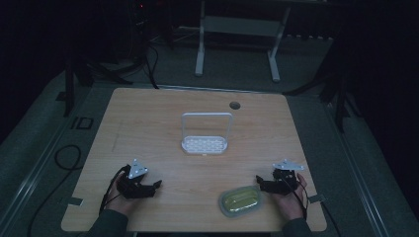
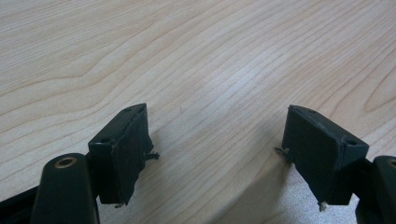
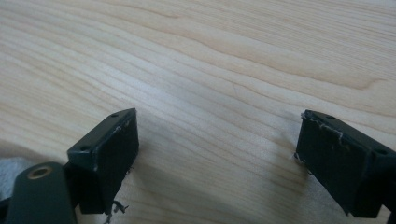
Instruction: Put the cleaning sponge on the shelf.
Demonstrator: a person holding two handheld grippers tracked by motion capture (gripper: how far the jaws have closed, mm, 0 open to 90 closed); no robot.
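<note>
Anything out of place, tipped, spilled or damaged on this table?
Little stands out. The white rack stands upright mid-table and the lidded container lies flat near the right gripper, nothing spilled. The pads of the right gripper and the left gripper look frayed at their edges, with loose threads.

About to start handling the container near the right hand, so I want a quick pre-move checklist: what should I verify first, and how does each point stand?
1. Right tool open, nothing between its jaws: ok.
2. Left tool open, nothing between its jaws: ok.
3. Lidded container lying flat beside the right tool, untouched: ok.
4. Lid sealed all round: cannot tell.
5. White rack upright at mid-table, apart from the container: ok.
6. Bare table between container and rack: ok.
</note>
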